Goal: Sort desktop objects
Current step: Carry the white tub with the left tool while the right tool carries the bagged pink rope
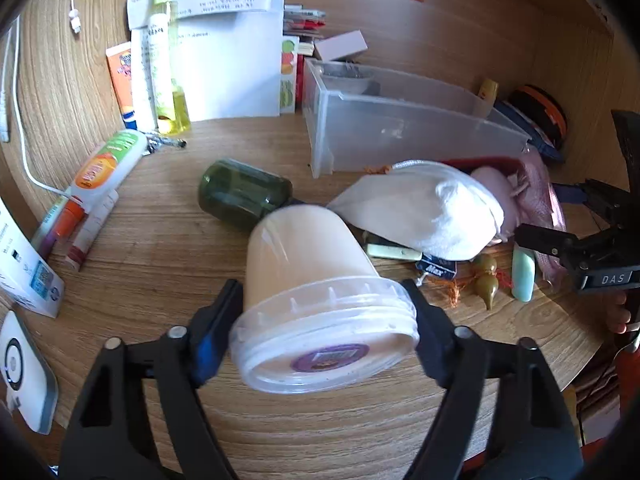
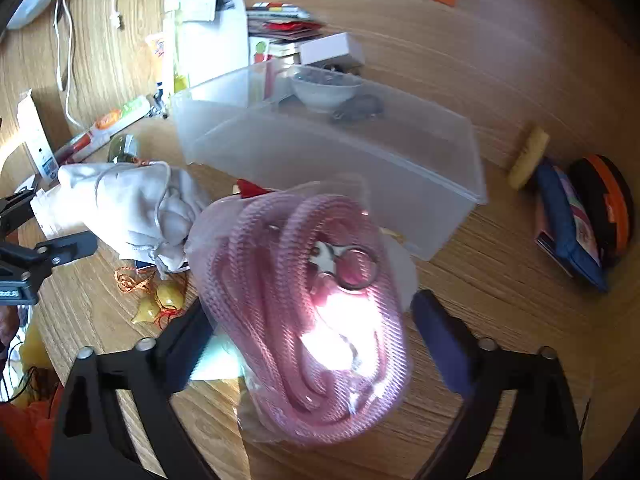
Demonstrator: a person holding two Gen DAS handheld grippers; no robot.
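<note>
My left gripper point(image 1: 324, 312) is shut on a cream plastic tub point(image 1: 316, 292) with a clear lid, holding it tilted above the wooden desk. My right gripper point(image 2: 312, 320) stands around a clear bag of pink cord point(image 2: 312, 320); the left finger touches the bag, the right finger point(image 2: 440, 340) stands apart from it. A clear plastic bin point(image 1: 400, 124) lies ahead, also in the right wrist view point(image 2: 340, 152), holding a white bowl point(image 2: 324, 88). A white drawstring pouch point(image 1: 432, 212) lies between the grippers and shows in the right wrist view point(image 2: 132, 208).
A dark green bottle point(image 1: 244, 196) lies beyond the tub. Tubes point(image 1: 104, 168), a yellow spray bottle point(image 1: 164, 60) and papers point(image 1: 224, 40) sit at the left. Small gourd charms point(image 1: 488, 276), a mint stick point(image 1: 524, 272) and an orange-black case point(image 2: 604, 200) lie at the right.
</note>
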